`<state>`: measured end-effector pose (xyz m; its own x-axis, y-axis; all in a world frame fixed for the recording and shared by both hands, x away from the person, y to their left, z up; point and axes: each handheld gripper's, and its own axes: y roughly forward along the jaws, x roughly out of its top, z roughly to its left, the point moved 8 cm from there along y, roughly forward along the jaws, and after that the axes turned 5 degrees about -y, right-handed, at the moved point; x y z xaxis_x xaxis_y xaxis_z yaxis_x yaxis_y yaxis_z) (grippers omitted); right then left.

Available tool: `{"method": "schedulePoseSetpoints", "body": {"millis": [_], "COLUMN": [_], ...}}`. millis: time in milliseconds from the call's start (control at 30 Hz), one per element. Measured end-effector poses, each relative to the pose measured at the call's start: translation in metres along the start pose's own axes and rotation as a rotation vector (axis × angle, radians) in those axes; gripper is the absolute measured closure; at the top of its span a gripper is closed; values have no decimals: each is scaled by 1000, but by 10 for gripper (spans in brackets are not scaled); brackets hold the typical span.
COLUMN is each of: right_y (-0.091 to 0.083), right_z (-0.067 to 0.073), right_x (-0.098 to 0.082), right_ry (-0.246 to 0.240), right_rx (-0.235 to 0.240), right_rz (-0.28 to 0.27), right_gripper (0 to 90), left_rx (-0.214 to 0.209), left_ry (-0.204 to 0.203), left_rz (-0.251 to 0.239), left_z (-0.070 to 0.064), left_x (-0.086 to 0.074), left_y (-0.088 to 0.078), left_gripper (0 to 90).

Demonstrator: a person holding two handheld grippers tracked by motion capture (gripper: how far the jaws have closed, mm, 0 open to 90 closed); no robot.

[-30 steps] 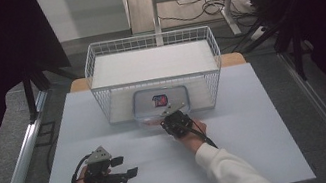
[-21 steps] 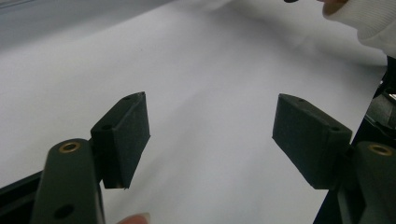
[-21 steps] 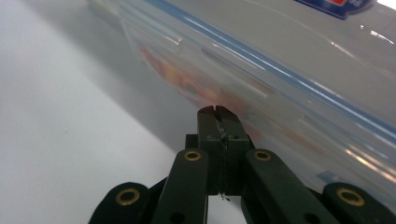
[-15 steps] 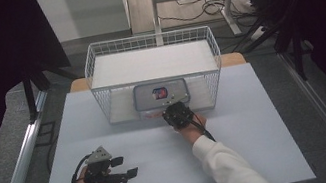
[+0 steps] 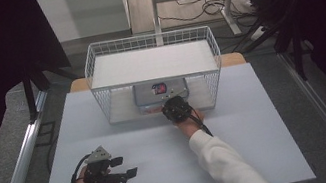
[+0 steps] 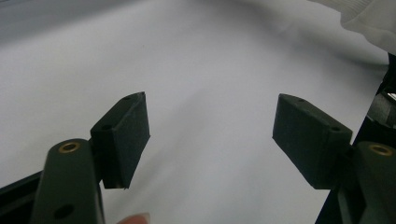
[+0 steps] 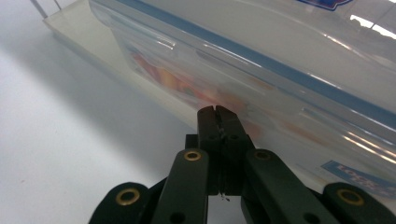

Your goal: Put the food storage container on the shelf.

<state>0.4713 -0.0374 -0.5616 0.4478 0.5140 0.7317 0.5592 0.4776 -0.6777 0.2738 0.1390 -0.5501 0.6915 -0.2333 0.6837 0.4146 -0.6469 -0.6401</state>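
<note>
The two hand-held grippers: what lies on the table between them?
Bare white table in the high view, between left hand-held gripper and right hand-held gripper.

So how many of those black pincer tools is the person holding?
2. The left gripper is held low over the white table, jaws apart. The right gripper is at the wire basket, jaws shut, tips at the clear lidded container on the bottom shelf.
</note>
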Motion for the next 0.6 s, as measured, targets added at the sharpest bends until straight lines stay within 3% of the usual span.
{"method": "schedulePoseSetpoints", "body": {"millis": [333,600], "right_y": [3,-32], "right_z": [0,6], "right_x": [3,-3], "right_ry": [-4,-67], "right_rx": [0,37], "right_rz": [3,-4], "right_gripper": [888,888], "left_rx": [4,16], "left_ry": [2,0], "left_rz": [2,-1], "left_z": [1,3], "left_x": [0,0], "left_y": [0,1], "left_gripper": [266,266]}}
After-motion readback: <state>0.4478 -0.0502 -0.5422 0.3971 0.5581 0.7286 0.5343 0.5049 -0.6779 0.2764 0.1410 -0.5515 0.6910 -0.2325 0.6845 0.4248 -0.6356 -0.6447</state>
